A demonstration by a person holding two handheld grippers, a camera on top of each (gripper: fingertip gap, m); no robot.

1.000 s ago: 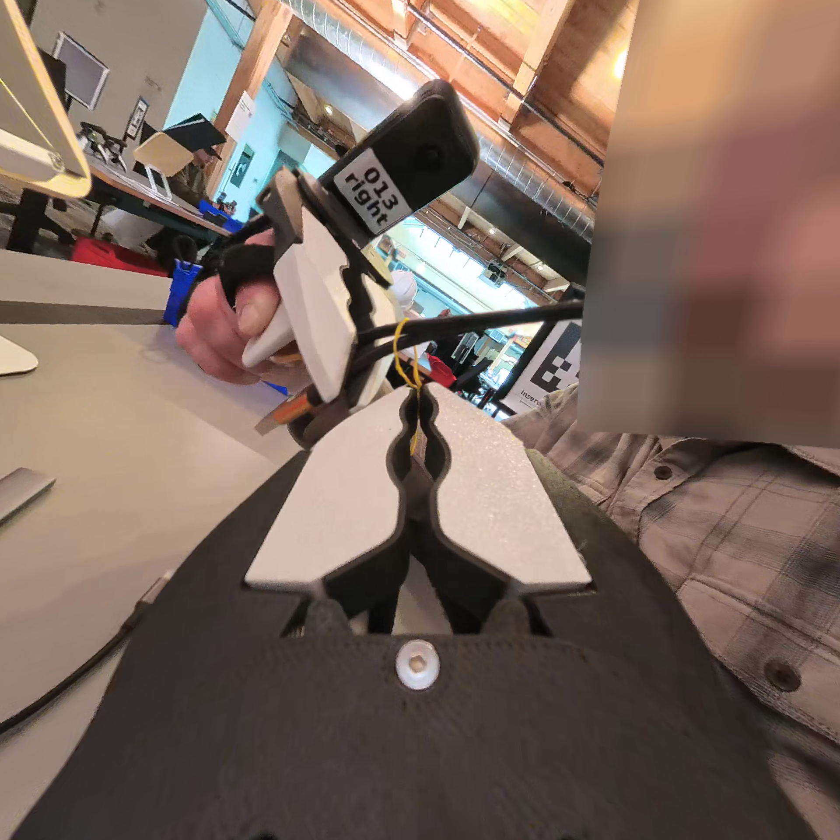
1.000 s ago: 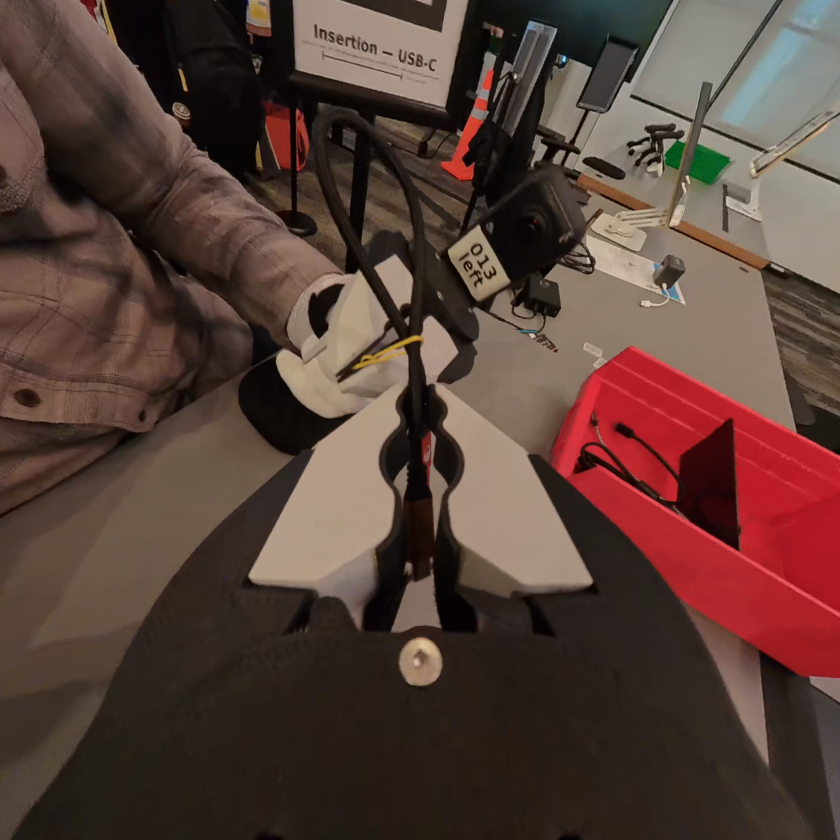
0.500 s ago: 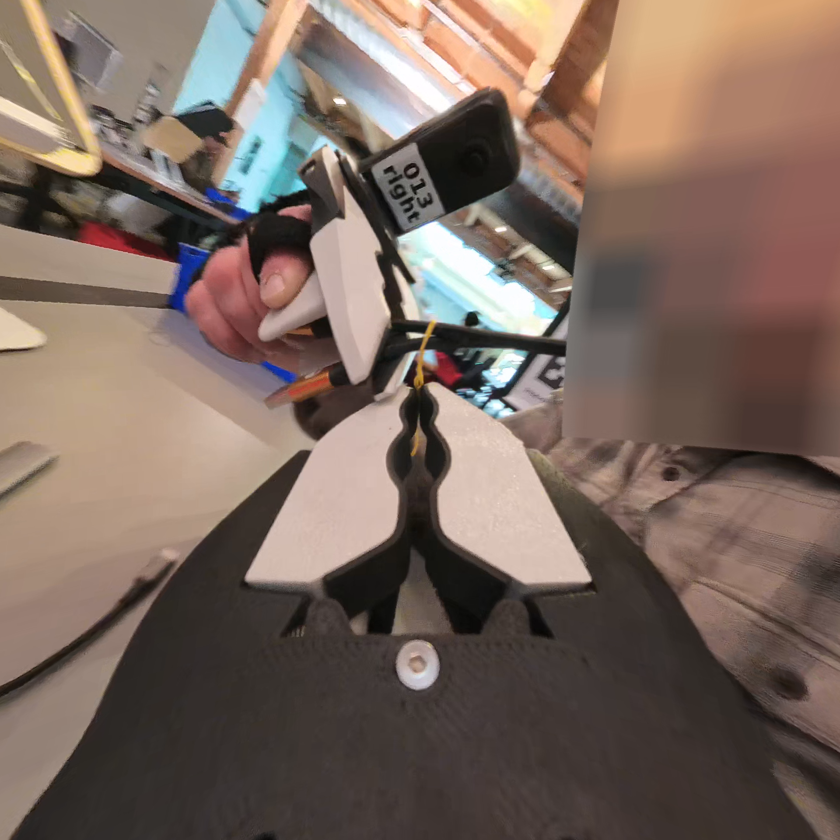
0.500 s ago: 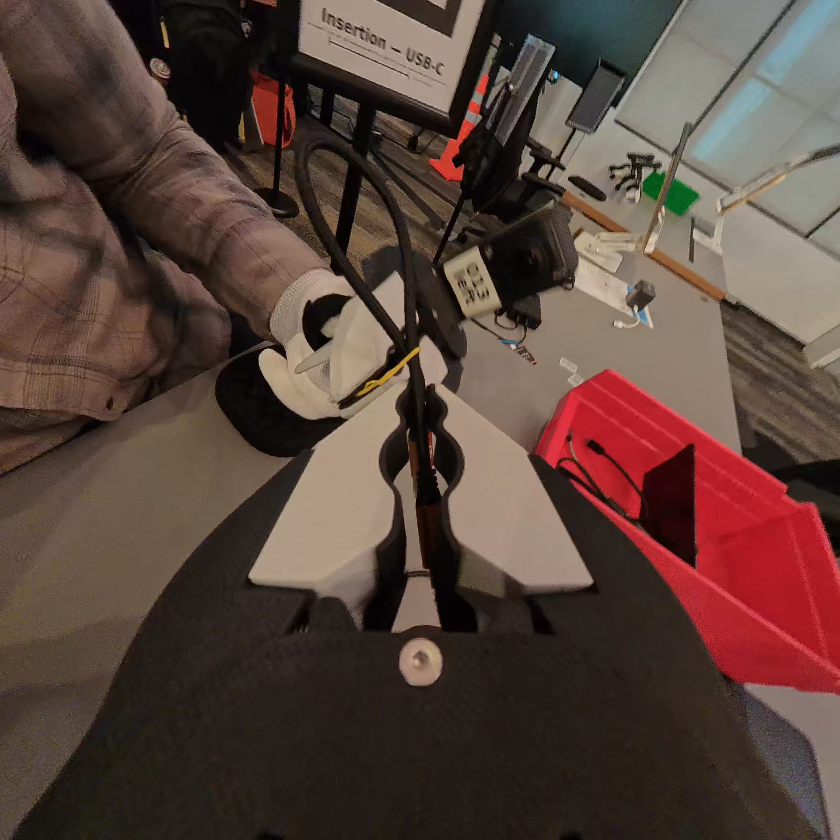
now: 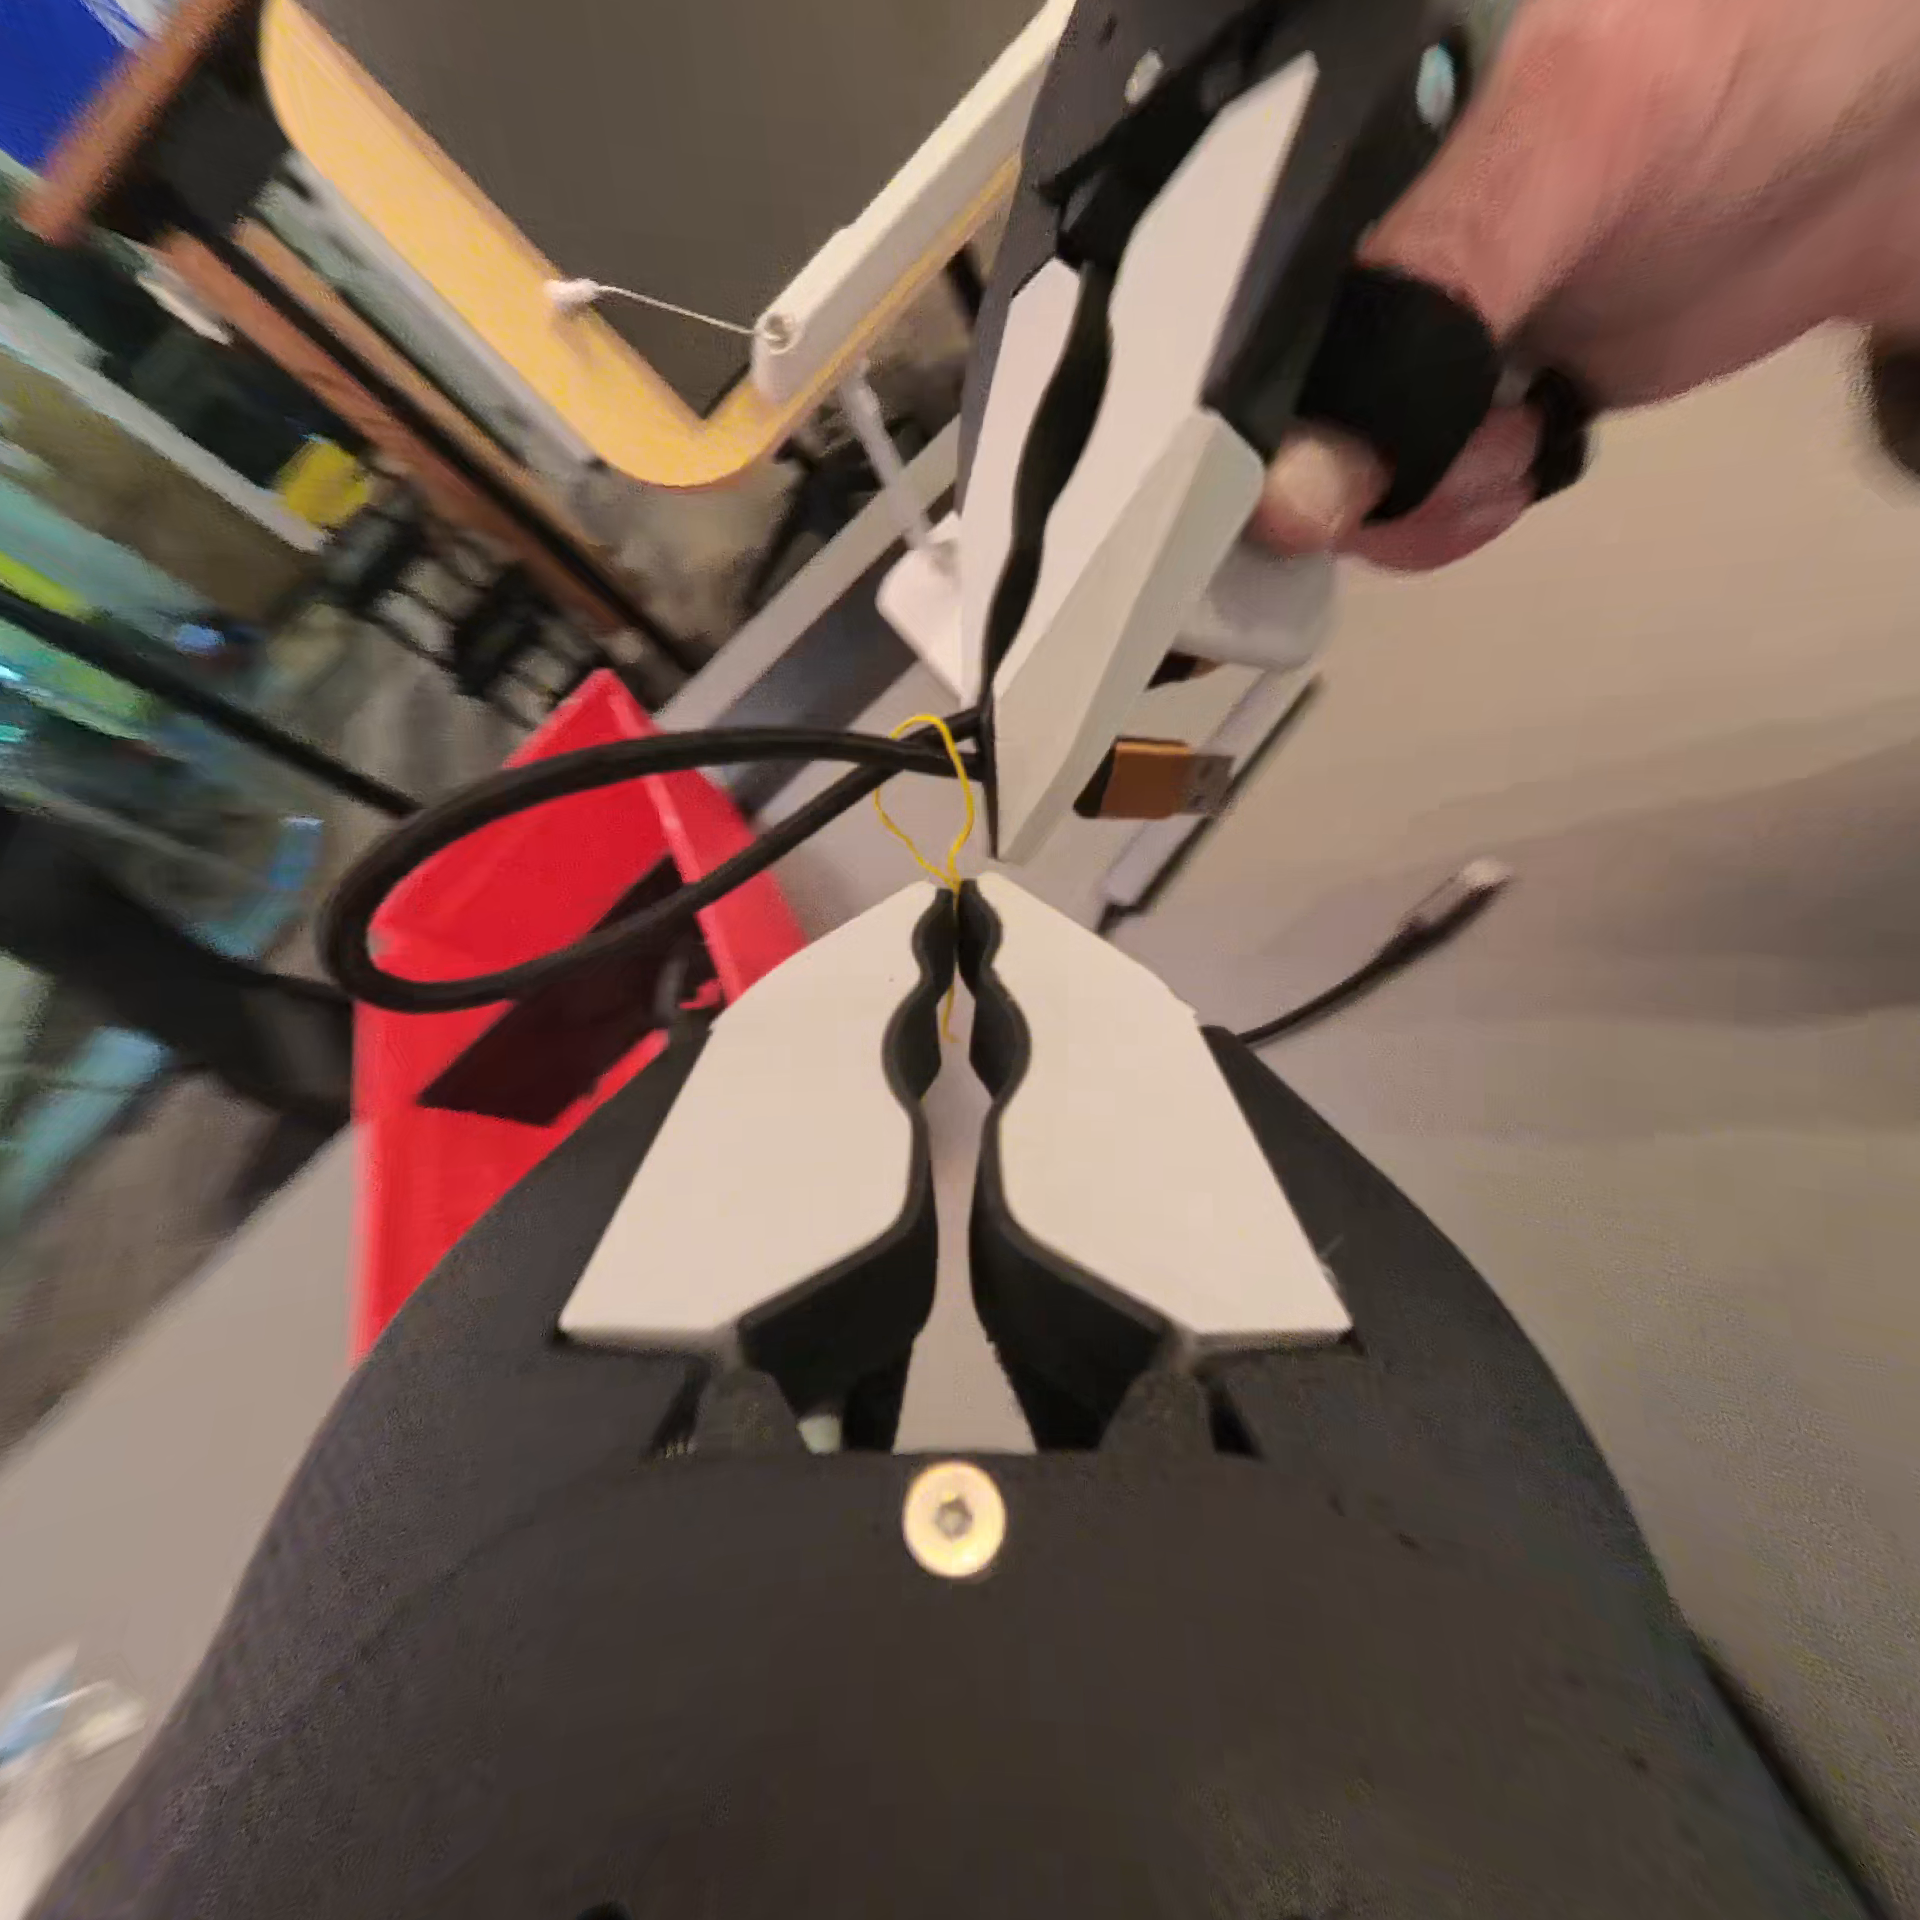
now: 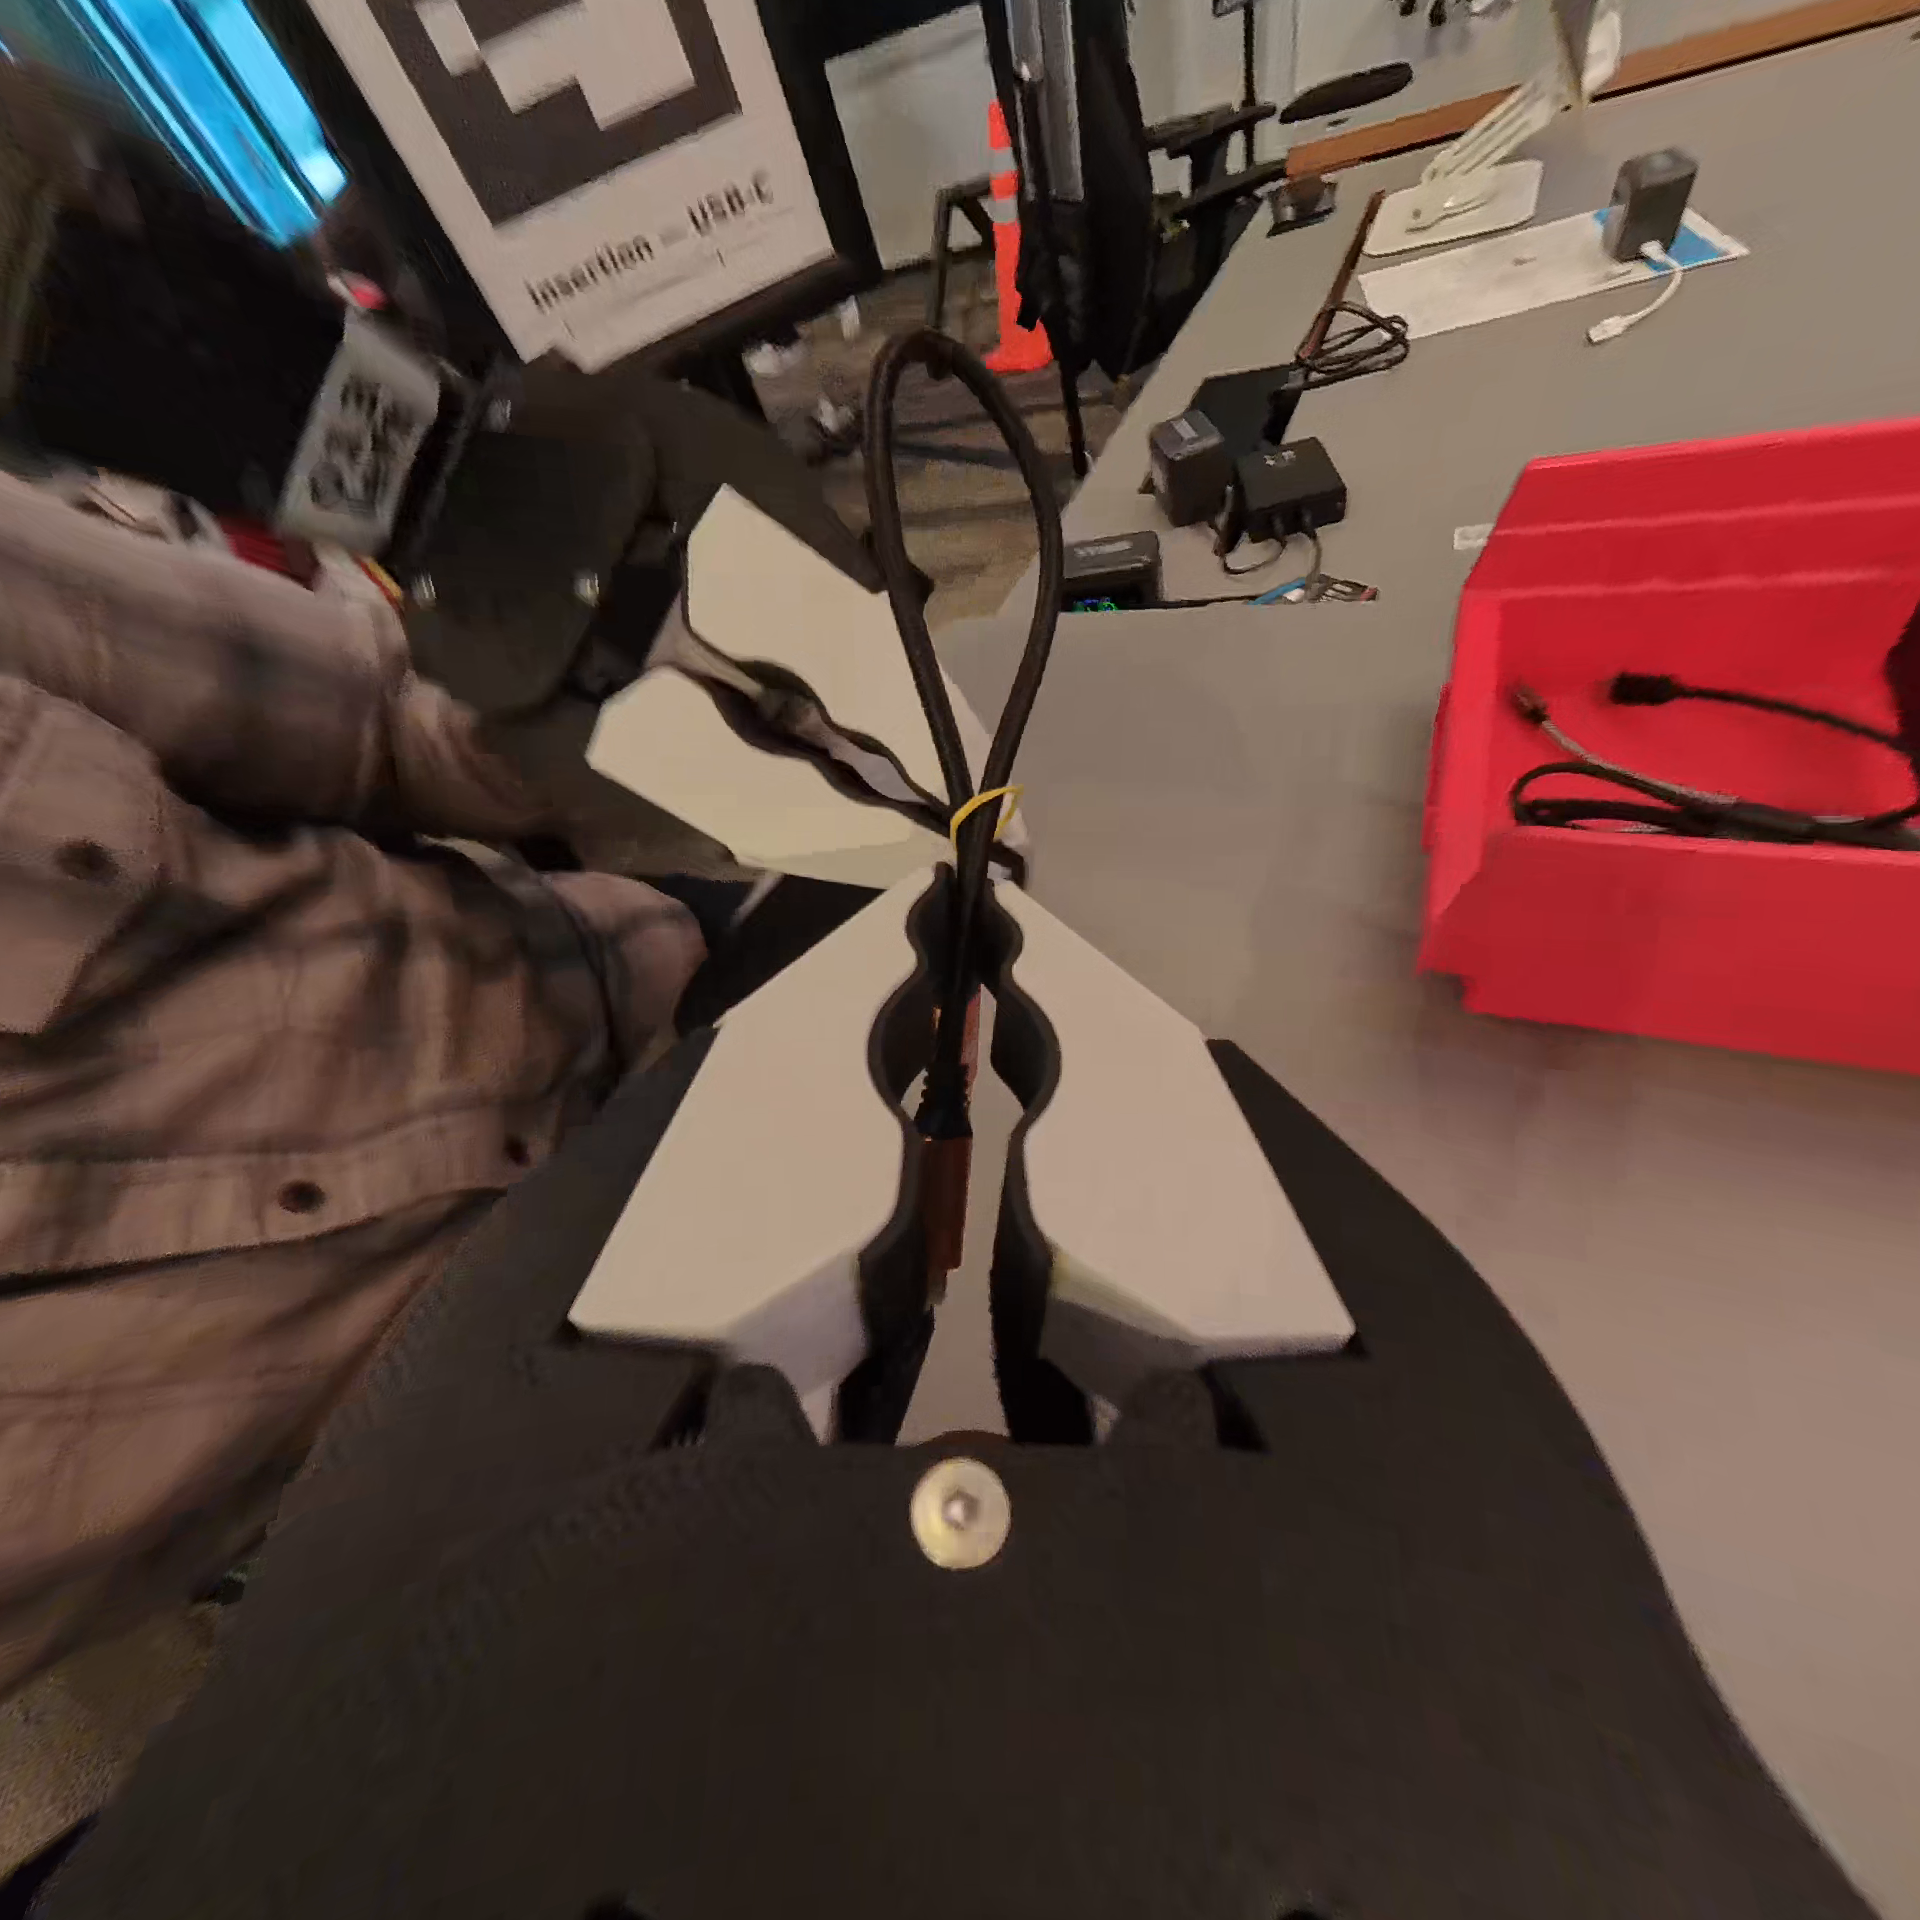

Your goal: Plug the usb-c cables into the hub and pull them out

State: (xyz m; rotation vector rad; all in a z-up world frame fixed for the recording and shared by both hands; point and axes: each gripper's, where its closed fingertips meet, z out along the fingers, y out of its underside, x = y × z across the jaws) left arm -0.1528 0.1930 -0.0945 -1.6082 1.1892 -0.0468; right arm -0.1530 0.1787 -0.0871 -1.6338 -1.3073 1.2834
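1. Right tool (image 6: 961, 883): white fingers pressed together on the doubled black cable (image 6: 1023, 582), the strands clamped at the tips.
2. Left tool (image 5: 958, 888): fingers pressed together, pinching the thin yellow twist tie (image 5: 940, 800) at the very tips; tail of the tie showing in the gap between the fingers.
3. Cable: black, braided-looking, folded back on itself into a loop and bound by the yellow tie just beyond the right tool's tips.
4. Copper-coloured plug housing (image 5: 1138, 777) with a flat silver metal end (image 5: 1205, 771), sticking out of the far side of the right tool in the left wrist view; second copper-brown plug body (image 6: 945, 1195) lying in the channel between the right tool's fingers, in line with them.
5. Long axis of the loop in the right wrist view: straight out along the right tool's fingers, rounded end farthest away. In the left wrist view, loop bulging sideways to the left of the right tool, exposed plug pointing the opposite way, to the right.
6. Red bin (image 6: 1662, 748) on the grey bench (image 6: 1299, 831), right of the right tool and well apart, holding more black cables (image 6: 1683, 805).
7. Bare hand with a black strap (image 5: 1558, 260) gripping the right tool's handle.
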